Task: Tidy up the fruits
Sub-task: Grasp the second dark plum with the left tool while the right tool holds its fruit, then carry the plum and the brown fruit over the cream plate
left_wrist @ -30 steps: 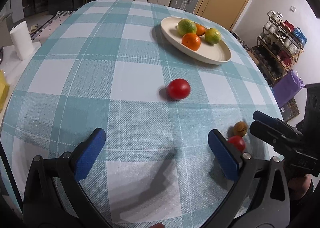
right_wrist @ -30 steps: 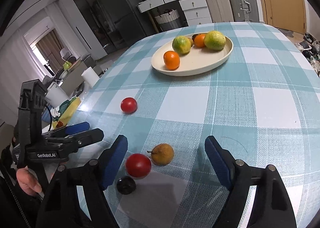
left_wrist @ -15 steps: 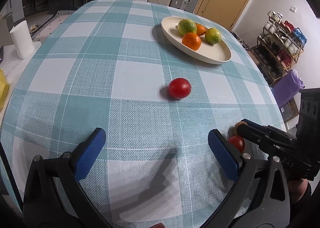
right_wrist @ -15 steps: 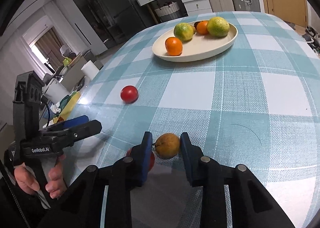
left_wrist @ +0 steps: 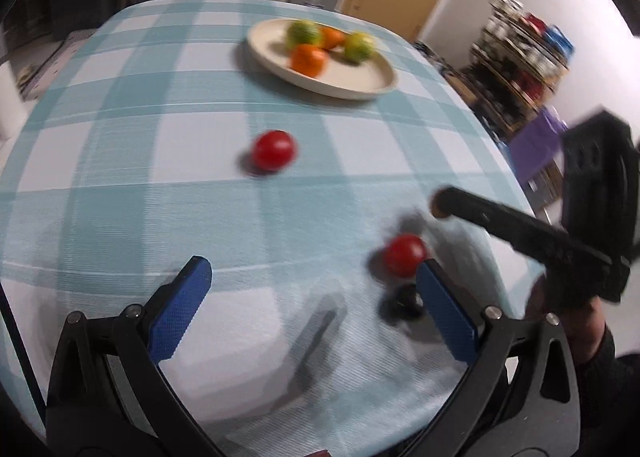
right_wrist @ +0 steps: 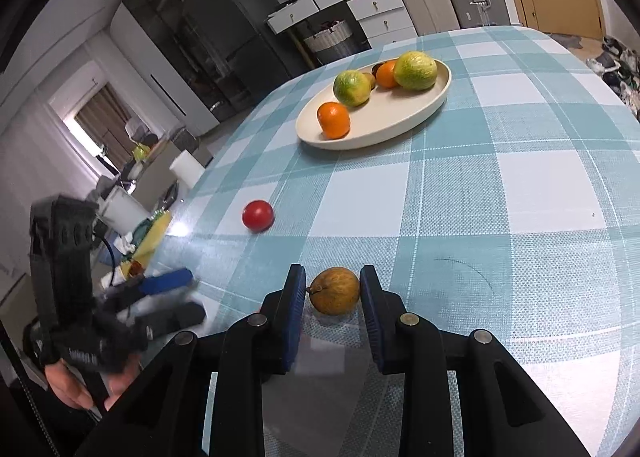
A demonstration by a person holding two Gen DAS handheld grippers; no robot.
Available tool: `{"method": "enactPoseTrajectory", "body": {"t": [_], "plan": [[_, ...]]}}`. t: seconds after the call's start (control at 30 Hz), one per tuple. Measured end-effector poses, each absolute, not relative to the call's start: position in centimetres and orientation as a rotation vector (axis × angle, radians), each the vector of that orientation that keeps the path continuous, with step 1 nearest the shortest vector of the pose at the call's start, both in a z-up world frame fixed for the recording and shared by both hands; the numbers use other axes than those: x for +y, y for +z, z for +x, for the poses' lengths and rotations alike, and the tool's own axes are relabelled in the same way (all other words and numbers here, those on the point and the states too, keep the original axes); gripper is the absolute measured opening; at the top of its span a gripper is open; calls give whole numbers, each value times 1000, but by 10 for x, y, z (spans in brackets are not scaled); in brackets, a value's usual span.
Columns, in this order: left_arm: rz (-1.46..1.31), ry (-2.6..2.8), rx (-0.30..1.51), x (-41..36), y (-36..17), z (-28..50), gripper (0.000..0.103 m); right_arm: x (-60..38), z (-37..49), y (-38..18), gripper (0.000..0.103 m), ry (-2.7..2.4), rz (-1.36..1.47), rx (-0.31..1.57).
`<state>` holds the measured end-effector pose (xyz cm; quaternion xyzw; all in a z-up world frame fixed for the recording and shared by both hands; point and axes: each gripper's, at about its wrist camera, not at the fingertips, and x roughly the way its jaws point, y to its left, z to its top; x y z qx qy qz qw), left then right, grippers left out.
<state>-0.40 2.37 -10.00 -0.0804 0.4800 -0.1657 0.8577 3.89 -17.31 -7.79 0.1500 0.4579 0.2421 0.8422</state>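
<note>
My right gripper (right_wrist: 332, 285) is shut on a brown-yellow fruit (right_wrist: 335, 291) low over the checked tablecloth; the left wrist view shows that fruit (left_wrist: 438, 211) at the gripper's tip. My left gripper (left_wrist: 316, 297) is open with only cloth between its fingers. A red tomato (left_wrist: 404, 255) and a small dark fruit (left_wrist: 404, 301) lie just inside its right finger (left_wrist: 444, 309). Another red tomato (left_wrist: 274, 150) (right_wrist: 258, 215) sits mid-table. At the far side, a cream plate (right_wrist: 400, 125) (left_wrist: 360, 85) holds an orange (right_wrist: 334, 120), two green citrus and another orange.
The round table's edge drops away close behind both grippers. A hand (right_wrist: 80, 389) holds the left gripper (right_wrist: 196, 297) at the left edge. Beyond the table stand a white roll (right_wrist: 186, 169), drawers, suitcases and a cluttered shelf (left_wrist: 520, 57).
My right gripper has shut on the brown-yellow fruit. The left gripper has swung right, bringing the near tomato and the dark fruit beside its right finger; its view is blurred.
</note>
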Motion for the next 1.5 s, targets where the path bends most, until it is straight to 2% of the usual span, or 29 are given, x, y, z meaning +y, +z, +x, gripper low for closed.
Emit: {"method": "enactPoseTrajectory", "body": {"t": [0.53,0.6,0.7,0.8,0.87,1.03,1.5], "plan": [[-19,-423,1031,-25,-109,-20,100,-186,35,-74,29,479,322,940],[15,-432,1020,-31,-109,-22,96,-187,35,-75,29,477,319,940],[30,-452,1029,-36,-111,-23,82,-189,35,-75,29,475,324,941],[26,-480,1039,-38,-113,-25,63,-189,34,-75,29,473,323,941],[27,-485,1034,-38,-112,-26,46,-189,34,-75,29,472,323,940],[-26,-540,1043,-33,-111,-24,21,-190,34,-77,29,468,330,944],[-106,-557,1049,-11,-106,-15,20,-188,38,-79,29,486,332,941]]}}
